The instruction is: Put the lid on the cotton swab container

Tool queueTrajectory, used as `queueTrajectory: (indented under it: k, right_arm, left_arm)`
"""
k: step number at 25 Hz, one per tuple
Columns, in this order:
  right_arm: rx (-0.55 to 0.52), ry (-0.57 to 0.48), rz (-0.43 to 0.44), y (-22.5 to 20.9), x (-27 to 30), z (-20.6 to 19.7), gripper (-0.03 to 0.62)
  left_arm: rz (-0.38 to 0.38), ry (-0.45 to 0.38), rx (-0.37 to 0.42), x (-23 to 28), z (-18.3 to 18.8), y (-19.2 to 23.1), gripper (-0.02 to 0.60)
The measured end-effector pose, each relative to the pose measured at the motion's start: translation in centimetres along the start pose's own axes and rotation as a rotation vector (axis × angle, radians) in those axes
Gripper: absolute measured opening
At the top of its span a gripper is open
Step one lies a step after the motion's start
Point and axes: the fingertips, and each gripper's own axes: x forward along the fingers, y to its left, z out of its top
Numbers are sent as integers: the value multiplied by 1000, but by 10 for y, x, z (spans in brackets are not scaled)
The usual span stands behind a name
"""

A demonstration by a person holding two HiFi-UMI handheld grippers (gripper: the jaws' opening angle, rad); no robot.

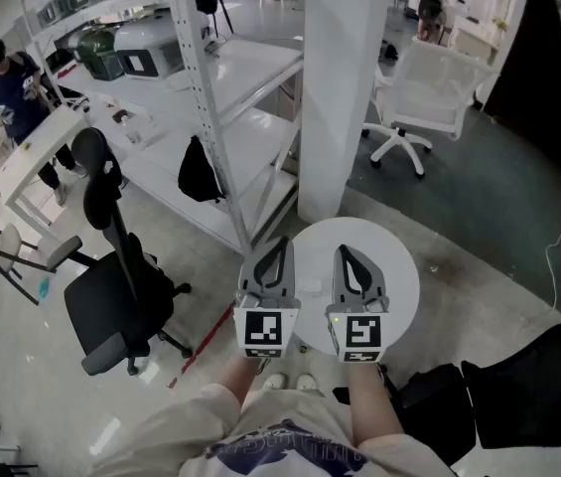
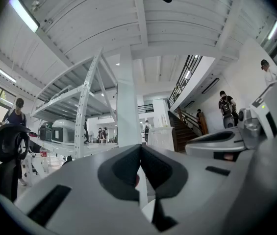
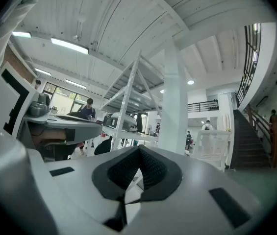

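The white pillar (image 1: 345, 87) stood close ahead of both claws, with the shelving rack (image 1: 220, 97) off to the left of it, so I judged a careless forward reach could have knocked a claw against either. Below the claws lay the round white table (image 1: 399, 266). My left claw (image 1: 282, 242) and right claw (image 1: 341, 250) hung side by side above it, near each other, each with its jaws pressed together on nothing. They pointed out level at the room, not down, so neither claw's own view showed the tabletop. I could not make out the cotton swab container or its lid for certain. Only a small pale thing (image 1: 310, 287) lay on the table, beneath and between the two claws. Coming down with the jaws together, I reckoned, would have shoved that thing aside or off the edge. The claws could also have clashed over it.
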Motion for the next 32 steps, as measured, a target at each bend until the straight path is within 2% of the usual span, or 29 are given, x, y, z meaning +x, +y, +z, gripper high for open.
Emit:
queueTrajectory:
  k: [6,10,12,14,16,20,23,27,32]
  right_arm:
    - [0,0,5,-1,-6,-1,2]
    - [137,-82,83,1,-10,3,6]
    - [197,-87,102,-7,-13,0,3]
    - [275,-88,124,-20,-18,-5,57]
    - [365,-105,149,-35,-24,-8,240]
    - [429,-113,160,-69,-42,-21,259]
    - [427,-98,165,-90,-55,-34,273]
    - [398,-45,169,-108,-64,-54,265]
    - [387,28,224,-106,-57,-79,259]
  left_arm:
    - [-10,8,0,-1,-1,-8,-3]
    - [-15,13,-11,-3,-2,-6,-2]
    - [-12,-6,-24,-5,3,1,-2]
    - [-16,-25,-32,-7,9,13,-2]
    - [-24,-30,-50,-9,12,31,-2]
    - [3,-17,-31,-19,7,75,0]
    - [-61,34,-20,-24,-12,91,76]
    - [-183,141,6,-30,-50,87,188]
    - [-358,266,65,-42,-101,48,196]
